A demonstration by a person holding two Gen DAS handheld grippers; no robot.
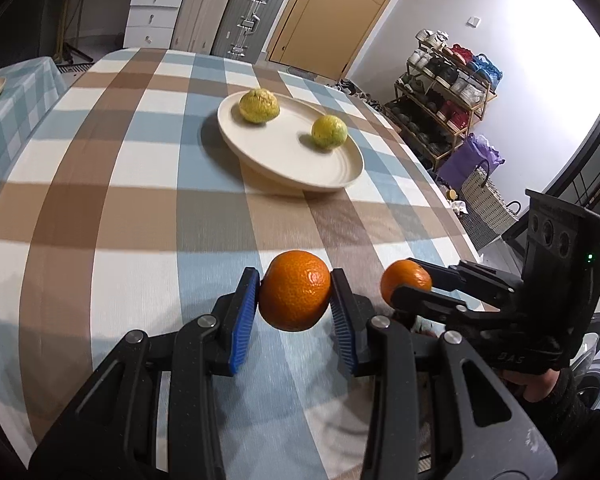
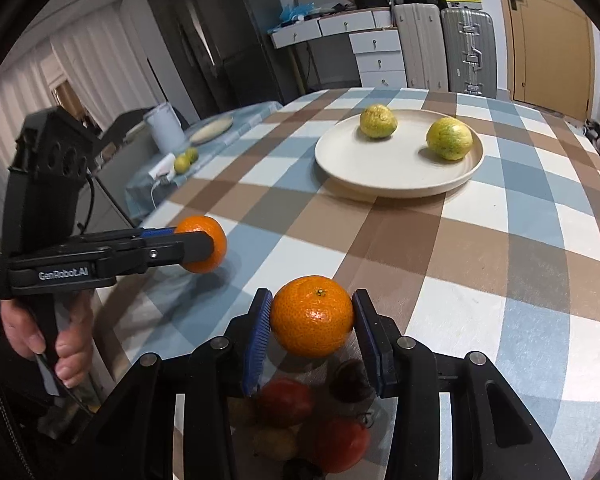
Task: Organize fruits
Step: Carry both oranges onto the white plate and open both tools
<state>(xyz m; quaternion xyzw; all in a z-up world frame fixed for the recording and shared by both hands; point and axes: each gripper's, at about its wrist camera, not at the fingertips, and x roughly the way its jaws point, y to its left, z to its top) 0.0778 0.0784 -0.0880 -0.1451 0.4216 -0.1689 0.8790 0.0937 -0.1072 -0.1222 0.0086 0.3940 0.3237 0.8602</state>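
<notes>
1. Your left gripper (image 1: 295, 292) is clamped on an orange mandarin (image 1: 295, 290), the blue ribbed pads (image 1: 245, 312) pressing its two sides; the fruit hangs clear above the checked tablecloth (image 1: 120, 200).
2. Your right gripper (image 2: 312, 322) likewise squeezes a second mandarin (image 2: 312, 322), stem dimple upward, held between both pads above the cloth. Seen from the left wrist camera, this same gripper (image 1: 410, 284) enters from the right with its fruit (image 1: 405, 282) at the fingertips.
3. From the right wrist camera, your left gripper (image 2: 204, 245) reaches in from the left, its mandarin (image 2: 204, 244) held at the tips; your hand (image 2: 50, 344) wraps the handle below.
4. The cream plate (image 2: 380, 176) sits further back on the table, well apart from both grippers. It carries two yellow-green citrus fruits, one at the far side (image 2: 377, 120) and one toward the right rim (image 2: 449, 138), lying apart from each other.
5. Beneath your right gripper, red and dark fruits (image 2: 336, 444) show, blurred, in a shiny container whose edges cannot be made out.
</notes>
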